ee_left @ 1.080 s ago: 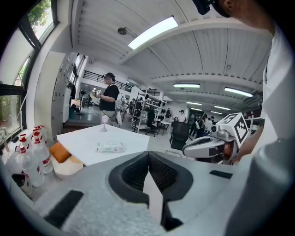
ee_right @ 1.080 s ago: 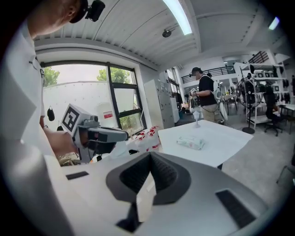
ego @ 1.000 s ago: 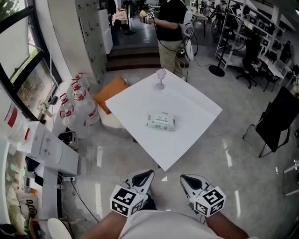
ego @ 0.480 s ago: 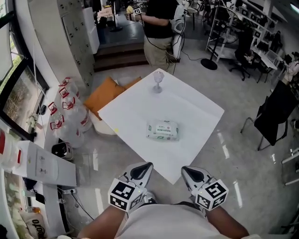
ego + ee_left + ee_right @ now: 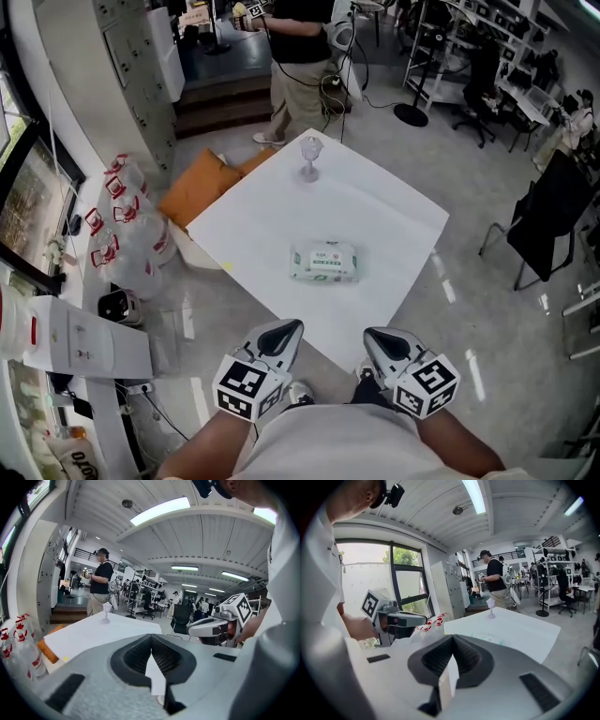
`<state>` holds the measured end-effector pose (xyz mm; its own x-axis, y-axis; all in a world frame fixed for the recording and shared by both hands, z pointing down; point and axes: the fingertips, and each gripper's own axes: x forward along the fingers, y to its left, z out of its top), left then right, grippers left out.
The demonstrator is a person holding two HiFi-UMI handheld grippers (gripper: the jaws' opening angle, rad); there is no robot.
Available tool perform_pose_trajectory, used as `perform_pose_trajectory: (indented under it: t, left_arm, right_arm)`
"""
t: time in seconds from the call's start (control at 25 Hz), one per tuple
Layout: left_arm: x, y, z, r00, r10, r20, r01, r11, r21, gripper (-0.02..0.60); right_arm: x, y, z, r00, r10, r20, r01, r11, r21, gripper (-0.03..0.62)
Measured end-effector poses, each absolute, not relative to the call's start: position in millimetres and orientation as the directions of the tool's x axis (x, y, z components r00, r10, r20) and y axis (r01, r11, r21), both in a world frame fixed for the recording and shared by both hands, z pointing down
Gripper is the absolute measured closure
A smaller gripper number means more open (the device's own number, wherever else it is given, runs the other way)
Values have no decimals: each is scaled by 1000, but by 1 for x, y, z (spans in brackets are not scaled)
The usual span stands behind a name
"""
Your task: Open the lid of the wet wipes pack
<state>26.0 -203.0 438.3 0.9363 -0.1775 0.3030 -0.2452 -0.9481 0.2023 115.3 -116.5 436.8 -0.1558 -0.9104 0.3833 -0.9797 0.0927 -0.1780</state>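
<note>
Well beyond the left claw and right claw, both clenched, lies the wet wipes pack.

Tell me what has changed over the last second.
The left gripper and right gripper have advanced to the near corner of the white table as the person stepped closer. Nothing taken hold of or released: both stay shut and empty. The wet wipes pack and the stemmed glass remain where they were on the table.
</note>
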Motion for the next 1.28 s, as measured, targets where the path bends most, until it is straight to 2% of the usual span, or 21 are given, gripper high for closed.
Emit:
perform_pose_trajectory:
  t: [0.92, 1.28]
  left_arm:
    - [75, -223, 437, 840, -430, 331, -505, -842, 188, 574]
    - [81, -227, 435, 780, -512, 360, -592, -790, 159, 574]
  right_arm:
    - [196, -175, 443, -377, -856, 354, -926, 352, -137, 586]
    - [201, -194, 445, -481, -814, 325, -876, 455, -157, 576]
